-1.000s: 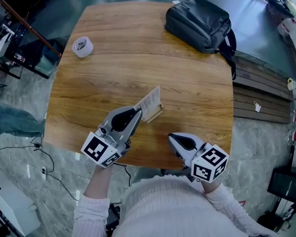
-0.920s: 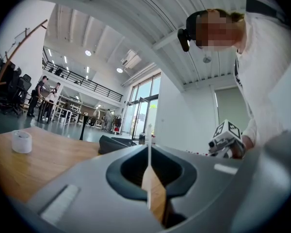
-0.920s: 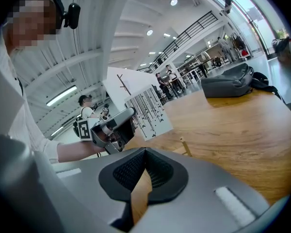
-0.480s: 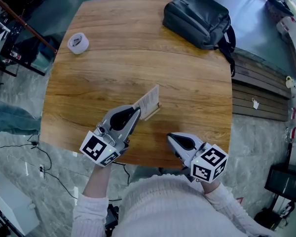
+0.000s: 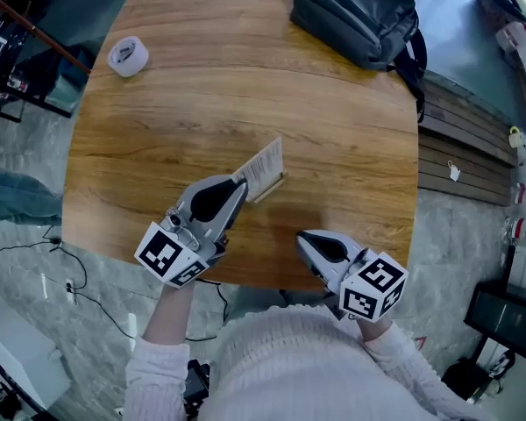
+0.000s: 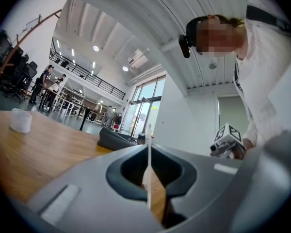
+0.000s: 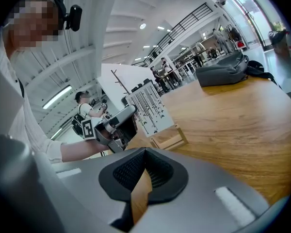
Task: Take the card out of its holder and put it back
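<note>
Above table (image 5: 202, 86), left hand-held gripper (image 5: 239, 182) level, tight on card (image 5: 265, 165); right hand-held gripper (image 5: 302, 238) closed

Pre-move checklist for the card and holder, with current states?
1. Left tongs shut on the card: ok.
2. Card runs straight between the left tongs, edge-on: ok.
3. Card's bottom edge seated in the holder slot: cannot tell.
4. Right tongs shut, empty, apart from the holder: ok.
5. Holder braced against tipping or sliding: not ok, it sits free on the table.
6. Tape roll and bag far from the holder: ok.
</note>
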{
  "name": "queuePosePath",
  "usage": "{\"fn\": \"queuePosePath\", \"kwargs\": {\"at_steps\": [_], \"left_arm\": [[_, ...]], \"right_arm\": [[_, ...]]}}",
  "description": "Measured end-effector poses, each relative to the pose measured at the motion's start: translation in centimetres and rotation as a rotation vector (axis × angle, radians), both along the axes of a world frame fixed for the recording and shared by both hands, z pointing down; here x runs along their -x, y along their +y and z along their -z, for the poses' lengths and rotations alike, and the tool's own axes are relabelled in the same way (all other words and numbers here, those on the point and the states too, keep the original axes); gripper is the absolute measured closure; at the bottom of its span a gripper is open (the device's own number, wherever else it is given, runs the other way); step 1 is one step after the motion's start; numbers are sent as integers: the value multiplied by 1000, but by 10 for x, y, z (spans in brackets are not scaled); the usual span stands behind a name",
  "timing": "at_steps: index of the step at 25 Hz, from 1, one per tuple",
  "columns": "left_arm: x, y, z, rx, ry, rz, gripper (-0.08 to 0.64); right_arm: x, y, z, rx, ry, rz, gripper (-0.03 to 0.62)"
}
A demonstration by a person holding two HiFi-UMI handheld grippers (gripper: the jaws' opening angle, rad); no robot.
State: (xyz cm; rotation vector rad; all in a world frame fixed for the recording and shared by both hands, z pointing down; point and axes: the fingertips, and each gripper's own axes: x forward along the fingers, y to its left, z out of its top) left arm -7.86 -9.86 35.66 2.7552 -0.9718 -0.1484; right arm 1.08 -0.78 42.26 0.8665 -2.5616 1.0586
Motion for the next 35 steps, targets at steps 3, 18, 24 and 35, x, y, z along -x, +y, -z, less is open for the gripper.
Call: {"fn": "queuePosePath", "kwargs": {"at_steps": [3, 18, 24, 35], "left_arm": [[1, -1, -4, 1, 6, -7, 540], [0, -5, -12, 3, 17, -14, 540], [1, -2, -13, -2, 3, -21, 540], [1, 0, -16, -9, -16, -36, 540]], "right_arm": [[1, 2, -6, 14, 6, 3, 595], [4, 7, -16, 46, 3, 7, 595], [4, 8, -17, 50, 2, 5, 595], [4, 8, -16, 50, 2, 2, 595]]}}
